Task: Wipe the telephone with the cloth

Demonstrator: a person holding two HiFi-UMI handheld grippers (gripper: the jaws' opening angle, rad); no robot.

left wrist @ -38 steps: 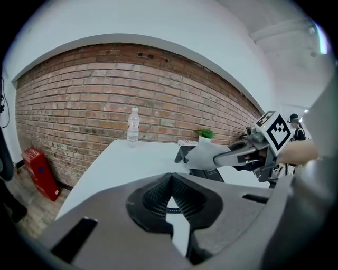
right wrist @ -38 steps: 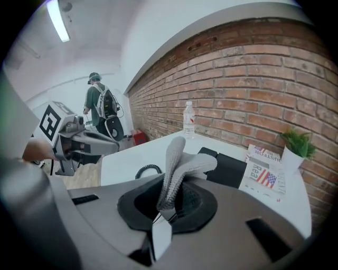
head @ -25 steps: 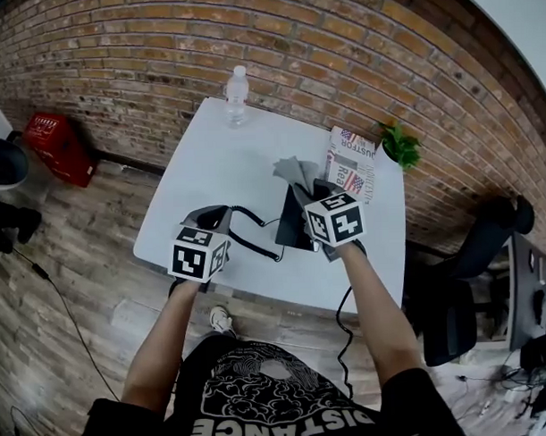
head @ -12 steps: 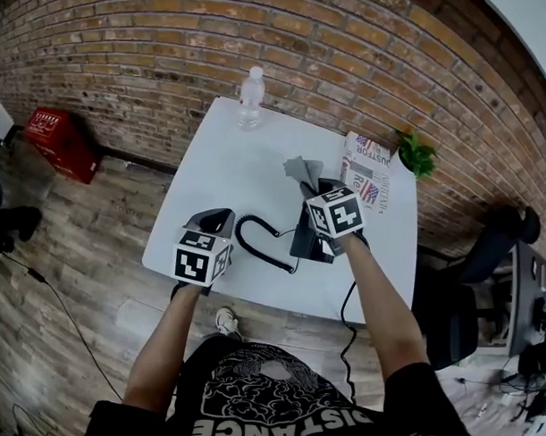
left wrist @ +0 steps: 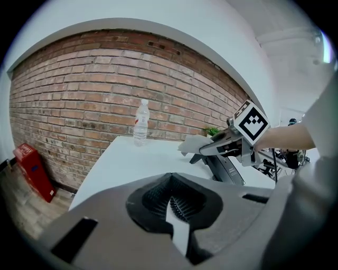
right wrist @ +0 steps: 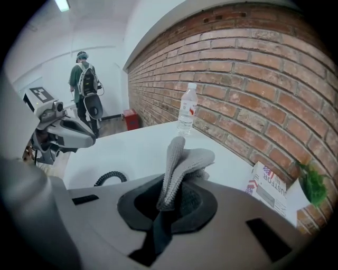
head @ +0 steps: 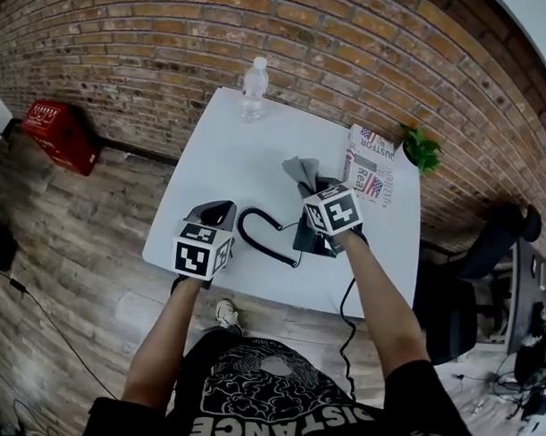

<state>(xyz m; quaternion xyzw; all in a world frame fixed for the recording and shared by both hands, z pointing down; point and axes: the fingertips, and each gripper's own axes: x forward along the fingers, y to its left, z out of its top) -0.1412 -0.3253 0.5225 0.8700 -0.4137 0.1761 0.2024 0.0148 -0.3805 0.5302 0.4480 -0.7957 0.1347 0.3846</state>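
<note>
The black telephone (head: 308, 241) sits near the front right of the white table (head: 230, 151), and its coiled cord (head: 260, 235) loops off to the left. My right gripper (head: 315, 186) hovers over the phone, shut on a folded grey cloth (head: 300, 171) that sticks out past its jaws (right wrist: 182, 161). From the left gripper view the phone (left wrist: 228, 170) stands tilted beneath that cloth (left wrist: 193, 143). My left gripper (head: 217, 212) rests at the table's front left by the end of the cord. Its jaws (left wrist: 174, 203) look shut with nothing visible between them. I cannot make out the handset.
A water bottle (head: 253, 86) stands at the table's far edge by the brick wall. A newspaper (head: 370, 169) and a small plant (head: 423, 149) lie at the right. A red crate (head: 60, 135) sits on the floor left, an office chair (head: 472, 286) right. A person (right wrist: 84, 89) stands farther off.
The head view has shifted a little. The cord has slackened from a stretched line into a rounder loop. Both grippers keep their places, the right one still over the phone with the cloth.
</note>
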